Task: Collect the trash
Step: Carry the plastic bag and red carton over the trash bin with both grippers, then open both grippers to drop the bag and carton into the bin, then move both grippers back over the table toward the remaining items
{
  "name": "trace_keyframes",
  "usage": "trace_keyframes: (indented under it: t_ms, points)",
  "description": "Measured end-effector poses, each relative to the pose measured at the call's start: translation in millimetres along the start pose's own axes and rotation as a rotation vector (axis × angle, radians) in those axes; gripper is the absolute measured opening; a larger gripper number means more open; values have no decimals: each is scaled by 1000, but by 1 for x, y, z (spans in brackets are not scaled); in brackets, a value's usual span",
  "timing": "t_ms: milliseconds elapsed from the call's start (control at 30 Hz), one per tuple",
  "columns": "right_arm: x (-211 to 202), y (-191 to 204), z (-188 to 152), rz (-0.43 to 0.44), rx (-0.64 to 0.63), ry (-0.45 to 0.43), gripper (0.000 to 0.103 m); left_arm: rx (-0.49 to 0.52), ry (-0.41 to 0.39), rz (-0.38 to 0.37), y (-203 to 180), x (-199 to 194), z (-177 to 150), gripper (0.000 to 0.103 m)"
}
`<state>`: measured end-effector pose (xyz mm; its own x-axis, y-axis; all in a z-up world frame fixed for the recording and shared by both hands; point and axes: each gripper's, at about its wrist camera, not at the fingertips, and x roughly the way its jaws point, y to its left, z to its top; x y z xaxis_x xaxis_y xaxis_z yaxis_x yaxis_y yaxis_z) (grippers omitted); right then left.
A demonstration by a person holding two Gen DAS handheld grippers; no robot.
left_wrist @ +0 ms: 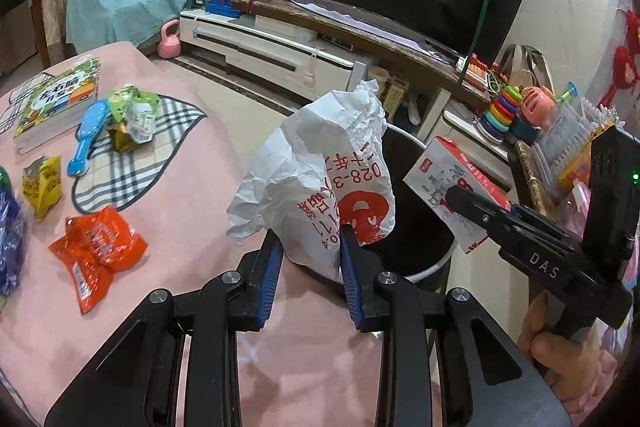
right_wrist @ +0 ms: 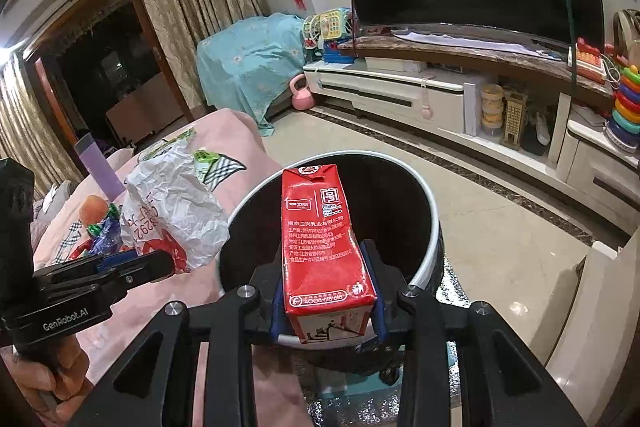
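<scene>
Red carton (right_wrist: 320, 239) sits clamped in our right gripper (right_wrist: 326, 291) directly above the bin (right_wrist: 430, 227) mouth, so we should release it only while it stays inside the rim, while our left gripper (left_wrist: 310, 255) pinches the crumpled paper bag (left_wrist: 320, 167) just short of the bin over the desk (left_wrist: 192, 187) edge. Beyond the bin the floor is open; 2 grippers crowd its near rim, so we go one at a time.

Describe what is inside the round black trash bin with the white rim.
The visible inner wall of the round black trash bin looks dark and bare. The red milk carton in the right gripper covers its middle and bottom.
</scene>
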<state>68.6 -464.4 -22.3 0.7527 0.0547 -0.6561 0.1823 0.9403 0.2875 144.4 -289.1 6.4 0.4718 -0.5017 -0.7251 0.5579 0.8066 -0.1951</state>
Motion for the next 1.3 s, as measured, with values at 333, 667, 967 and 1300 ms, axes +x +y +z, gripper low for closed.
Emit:
trace_keyframes:
  t_ms: [333,667,967,1300]
  points:
    - [13,-11,5,-18,10,31,33,5,43,-8,-10,30,14,28]
    - [21,-15,9,-27,11,48,33,20,77,1,-14,46,16,29]
    - [27,-14,12,-34,0,66,33,28,91,13,-14,52,16,42]
    - [21,-18,17,-28,37,57,38,-18,60,28,5,31,5,60]
